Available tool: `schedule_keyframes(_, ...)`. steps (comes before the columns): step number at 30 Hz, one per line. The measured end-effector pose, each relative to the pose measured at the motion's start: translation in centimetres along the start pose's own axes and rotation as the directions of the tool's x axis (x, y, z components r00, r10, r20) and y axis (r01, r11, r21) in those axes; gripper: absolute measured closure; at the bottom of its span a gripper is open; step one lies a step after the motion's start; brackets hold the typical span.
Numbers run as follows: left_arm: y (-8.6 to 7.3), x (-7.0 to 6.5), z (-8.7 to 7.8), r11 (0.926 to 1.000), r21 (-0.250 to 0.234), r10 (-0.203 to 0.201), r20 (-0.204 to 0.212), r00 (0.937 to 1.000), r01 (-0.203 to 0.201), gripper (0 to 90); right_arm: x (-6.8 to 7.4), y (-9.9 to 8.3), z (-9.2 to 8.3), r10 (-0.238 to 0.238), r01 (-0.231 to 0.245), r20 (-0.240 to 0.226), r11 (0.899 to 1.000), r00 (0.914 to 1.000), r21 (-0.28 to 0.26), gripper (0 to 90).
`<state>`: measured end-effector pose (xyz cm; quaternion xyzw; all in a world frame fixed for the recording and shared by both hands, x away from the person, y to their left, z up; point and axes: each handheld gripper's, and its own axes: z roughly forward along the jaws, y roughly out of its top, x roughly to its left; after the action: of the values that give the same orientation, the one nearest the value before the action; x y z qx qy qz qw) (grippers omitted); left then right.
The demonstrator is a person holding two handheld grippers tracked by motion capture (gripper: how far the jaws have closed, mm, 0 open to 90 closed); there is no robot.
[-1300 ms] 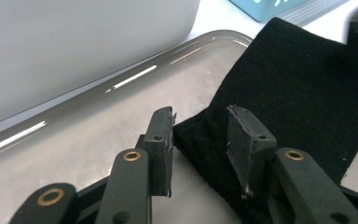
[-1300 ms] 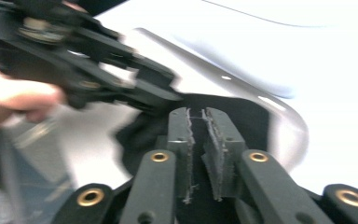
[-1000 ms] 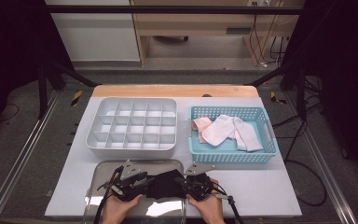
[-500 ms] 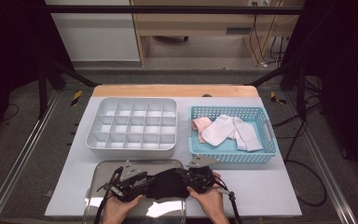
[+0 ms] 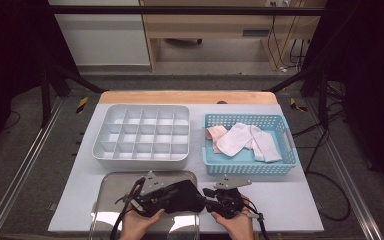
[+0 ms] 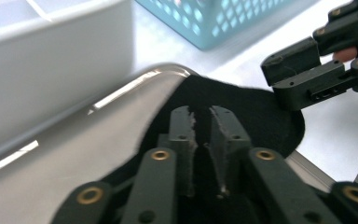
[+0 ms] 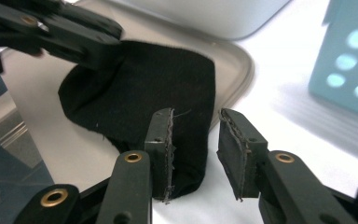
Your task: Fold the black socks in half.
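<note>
A black cloth (image 5: 185, 197) lies half on a metal tray (image 5: 115, 185) near the table's front edge, its right end hanging over the tray's rim. My left gripper (image 5: 170, 194) points right into it. Its jaws have just been closing, and in the left gripper view the left gripper (image 6: 204, 114) stands pinched on a fold of the black cloth (image 6: 261, 116). My right gripper (image 5: 207, 193) faces it from the right. Its jaws have just been opening, and the right gripper (image 7: 196, 116) stands apart with the black cloth (image 7: 144, 88) beside its left pad and bare table in the gap.
A white divided organizer (image 5: 140, 135) sits behind the tray. To its right a blue basket (image 5: 250, 161) holds white socks (image 5: 240, 140) and a pink one (image 5: 215, 134). A white mat (image 5: 290, 200) covers the table, and dark frame rails run along both sides.
The right gripper's jaws have parted and let go of the cloth's right end, drawing slightly right. The left gripper's jaws have narrowed onto the cloth. Both hands shifted a little.
</note>
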<state>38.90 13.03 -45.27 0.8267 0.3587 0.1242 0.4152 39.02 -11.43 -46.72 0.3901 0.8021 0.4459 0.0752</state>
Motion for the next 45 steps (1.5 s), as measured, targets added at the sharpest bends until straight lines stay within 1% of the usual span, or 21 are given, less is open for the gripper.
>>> schedule_keyframes(5,-0.8,-0.2,1.1,0.9982,0.059,0.003,0.008,1.0,-0.003,88.4,-0.1,-0.8,0.4,0.029,-0.028,-0.021,0.999,0.9994,0.039,64.4)
schedule_keyframes(6,-0.9,-0.2,1.3,0.9982,0.06,-0.002,0.012,0.9999,0.001,88.8,-0.1,-1.0,0.5,0.037,-0.036,-0.026,0.998,0.999,0.048,65.4)
schedule_keyframes(8,-1.0,-0.1,1.3,0.9981,0.061,-0.012,0.018,0.9998,0.011,88.9,-0.2,-1.0,0.7,0.047,-0.045,-0.048,0.998,0.9977,0.053,69.4)
schedule_keyframes(12,-0.9,-0.2,1.4,0.9975,0.07,-0.008,0.01,0.9999,0.007,88.9,-0.3,-0.9,0.6,0.082,-0.077,-0.083,0.995,0.9932,0.063,81.2)
schedule_keyframes(14,-0.9,-0.2,1.4,0.9971,0.076,-0.01,0.008,0.9999,0.01,88.9,-0.2,-0.7,0.4,0.077,-0.072,-0.08,0.995,0.9938,0.062,83.0)
schedule_keyframes(16,-0.8,-0.2,1.5,0.9971,0.075,-0.014,0.009,0.9999,0.014,88.9,-0.1,-0.2,0.0,0.062,-0.059,-0.078,0.998,0.9951,0.032,83.5)
schedule_keyframes(18,-0.6,-0.2,1.5,0.9972,0.071,-0.022,0.011,0.9997,0.021,88.9,0.1,0.5,-0.5,0.033,-0.032,-0.08,0.999,0.9963,0.003,83.7)
schedule_keyframes(20,-0.5,-0.2,1.3,0.9975,0.065,-0.027,0.014,0.9995,0.026,88.2,0.5,1.1,-0.7,0.006,-0.006,-0.074,1.0,0.9972,-0.005,83.7)
schedule_keyframes(22,-0.3,0.1,0.8,0.9979,0.054,-0.037,0.015,0.9992,0.036,86.7,0.8,1.4,-0.8,-0.017,0.017,-0.07,1.0,0.9974,-0.002,83.4)
schedule_keyframes(24,-0.2,0.6,-0.2,0.9983,0.033,-0.048,0.007,0.9988,0.047,86.1,0.9,1.5,-0.8,-0.016,0.016,-0.071,1.0,0.9974,0.0,83.2)
schedule_keyframes(26,-0.2,1.4,-1.4,0.9983,0.003,-0.059,-0.015,0.9982,0.059,85.8,0.9,1.5,-0.9,-0.019,0.019,-0.064,1.0,0.9978,0.003,83.0)
schedule_keyframes(28,-0.7,2.4,-2.8,0.9973,-0.013,-0.073,-0.055,0.9958,0.072,85.6,0.9,1.5,-1.0,-0.021,0.022,-0.063,1.0,0.9978,0.006,82.9)
schedule_keyframes(30,-1.5,3.3,-3.7,0.9955,-0.008,-0.094,-0.08,0.9923,0.094,85.9,1.0,1.6,-0.9,-0.03,0.03,-0.056,1.0,0.998,0.009,82.7)
schedule_keyframes(32,-2.6,3.8,-4.1,0.9935,0.015,-0.111,-0.096,0.9892,0.112,86.4,1.1,1.7,-0.9,-0.04,0.041,-0.05,0.999,0.998,0.012,82.6)
schedule_keyframes(34,-3.5,4.1,-4.1,0.9897,0.036,-0.136,-0.075,0.9879,0.139,87.8,1.3,1.8,-0.9,-0.051,0.052,-0.046,0.999,0.9976,0.012,82.4)
schedule_keyframes(35,-3.9,4.2,-4.0,0.9887,0.048,-0.139,-0.071,0.9878,0.142,88.5,1.5,1.9,-0.8,-0.055,0.056,-0.046,0.998,0.9974,0.015,82.3)
schedule_keyframes(37,-4.2,4.0,-3.7,0.9883,0.063,-0.135,-0.068,0.9886,0.139,88.9,1.7,2.0,-0.8,-0.067,0.067,-0.046,0.998,0.9967,0.018,82.1)
schedule_keyframes(40,-4.4,3.6,-3.1,0.9883,0.081,-0.126,-0.046,0.991,0.129,89.1,2.2,2.2,-0.7,-0.079,0.081,-0.057,0.996,0.9952,0.022,81.9)
schedule_keyframes(41,-4.5,3.4,-2.9,0.9885,0.085,-0.121,-0.049,0.9914,0.125,89.2,2.4,2.3,-0.6,-0.084,0.085,-0.06,0.996,0.9947,0.022,81.8)
schedule_keyframes(43,-4.5,3.3,-2.8,0.9888,0.081,-0.122,-0.047,0.9914,0.126,89.2,2.7,2.5,-0.5,-0.092,0.094,-0.067,0.995,0.9934,0.017,81.8)
schedule_keyframes(45,-4.6,3.2,-2.8,0.9887,0.074,-0.128,-0.032,0.9912,0.131,89.2,3.1,2.8,-0.4,-0.104,0.105,-0.078,0.994,0.9915,0.01,81.9)
